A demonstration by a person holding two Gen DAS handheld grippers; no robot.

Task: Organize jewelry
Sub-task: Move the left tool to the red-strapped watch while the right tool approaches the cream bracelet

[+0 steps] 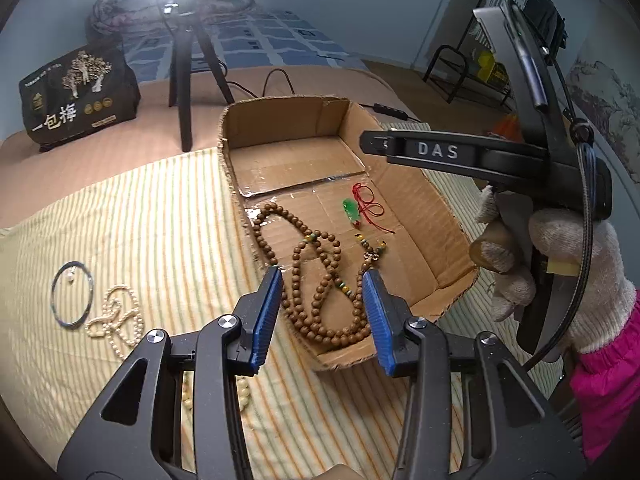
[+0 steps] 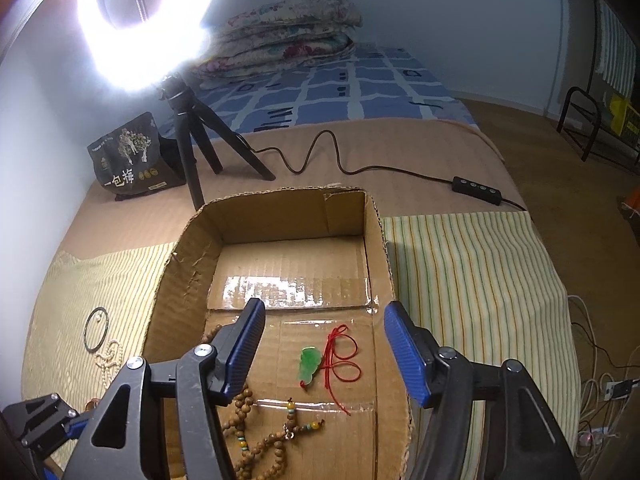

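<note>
Here, the brown bead necklace (image 1: 320, 280) lies coiled on the floor of the cardboard box (image 1: 420, 208), at its near end. Deeper in the box, apart from the beads, lies the green pendant (image 2: 310, 365) with its red cord (image 2: 340, 354) looped beside it. Left of the box, on the striped cloth (image 1: 160, 208), sit a thin metal bangle (image 1: 72, 295) and a cream pearl string (image 1: 116, 322), close together. The left tongs (image 1: 322, 286) hang over the box's near end, blue pads apart with nothing gripped; the necklace shows between them below. The right tongs (image 2: 324, 330) hover above the pendant, spread wide and empty. Behind the box stand a black tripod (image 2: 200, 136) with a ring light (image 2: 148, 20) and a dark snack bag (image 2: 132, 160).
</note>
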